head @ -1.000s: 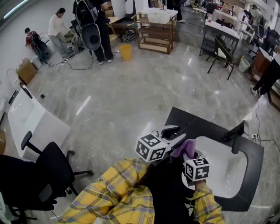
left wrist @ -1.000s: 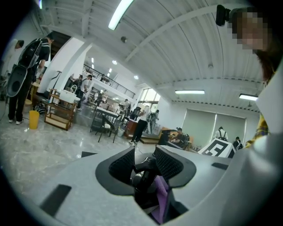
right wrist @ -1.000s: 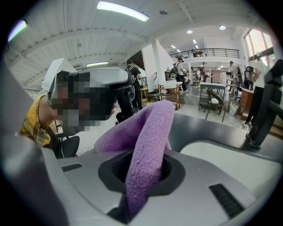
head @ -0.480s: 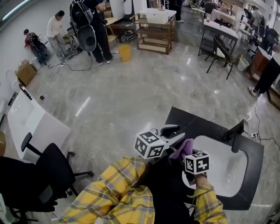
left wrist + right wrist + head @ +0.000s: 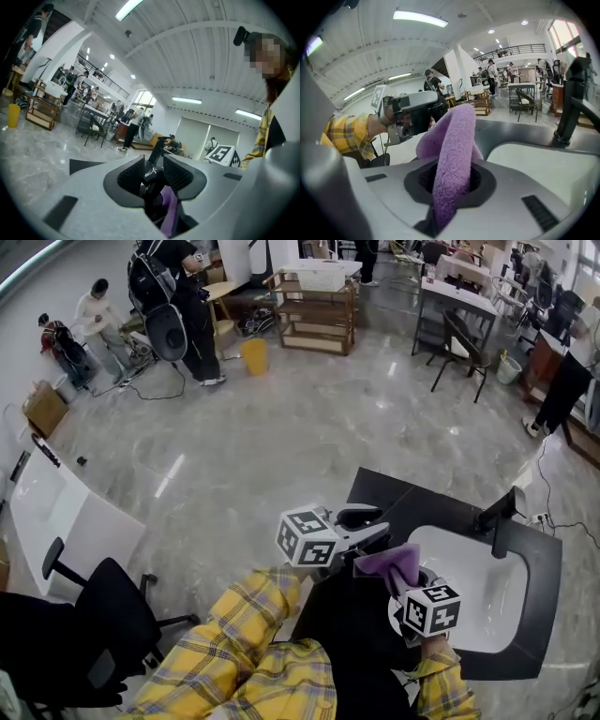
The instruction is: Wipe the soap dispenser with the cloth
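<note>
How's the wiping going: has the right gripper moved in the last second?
Yes, slightly: against the white basin, the right gripper has shifted rightward in the head view, its marker cube further over the basin's rim.

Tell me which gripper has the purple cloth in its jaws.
The right gripper: the purple cloth is pinched between its jaws. The left gripper has jaws that have just been closing, and they grip the black soap dispenser instead.
</note>
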`<state>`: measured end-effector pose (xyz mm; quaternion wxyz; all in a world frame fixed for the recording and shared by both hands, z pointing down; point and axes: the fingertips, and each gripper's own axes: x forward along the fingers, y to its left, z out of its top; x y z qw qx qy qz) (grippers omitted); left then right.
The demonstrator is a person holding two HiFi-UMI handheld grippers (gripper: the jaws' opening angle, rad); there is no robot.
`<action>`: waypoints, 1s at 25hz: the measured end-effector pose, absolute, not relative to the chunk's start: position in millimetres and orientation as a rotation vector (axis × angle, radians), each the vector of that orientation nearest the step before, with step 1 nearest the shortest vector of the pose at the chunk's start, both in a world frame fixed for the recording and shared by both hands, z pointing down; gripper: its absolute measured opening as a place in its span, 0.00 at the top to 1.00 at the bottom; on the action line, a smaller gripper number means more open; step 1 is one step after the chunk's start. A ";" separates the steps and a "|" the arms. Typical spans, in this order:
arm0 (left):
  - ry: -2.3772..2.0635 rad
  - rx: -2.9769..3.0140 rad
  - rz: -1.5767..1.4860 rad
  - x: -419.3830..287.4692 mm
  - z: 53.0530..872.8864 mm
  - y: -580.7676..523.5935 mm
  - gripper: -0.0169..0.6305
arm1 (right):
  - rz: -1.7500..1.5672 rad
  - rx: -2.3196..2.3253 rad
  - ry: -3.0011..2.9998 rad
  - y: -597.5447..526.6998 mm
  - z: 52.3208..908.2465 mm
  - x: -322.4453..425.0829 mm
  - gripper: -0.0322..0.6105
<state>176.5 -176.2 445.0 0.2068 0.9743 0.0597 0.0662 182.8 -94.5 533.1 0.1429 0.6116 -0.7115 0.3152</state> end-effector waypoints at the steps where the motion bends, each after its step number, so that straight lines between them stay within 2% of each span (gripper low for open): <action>1: 0.203 2.703 0.176 177.1 445.0 -175.7 0.80 | 0.910 1.771 -2.052 -91.5 532.0 183.3 0.89; 9: 0.266 2.785 0.111 179.0 441.8 -173.3 0.81 | 0.922 1.852 -2.011 -67.9 530.3 196.8 0.89; 14: 0.094 2.845 0.127 174.7 445.3 -170.5 0.62 | 0.934 1.879 -1.985 -63.1 533.2 203.6 0.89; 18: -0.107 2.873 0.153 170.8 448.8 -165.5 0.58 | 0.933 1.861 -2.000 -65.6 532.9 198.7 0.89; 25: -0.499 2.867 0.374 168.6 485.0 -165.2 0.55 | 0.931 1.831 -2.017 -67.9 531.3 192.0 0.89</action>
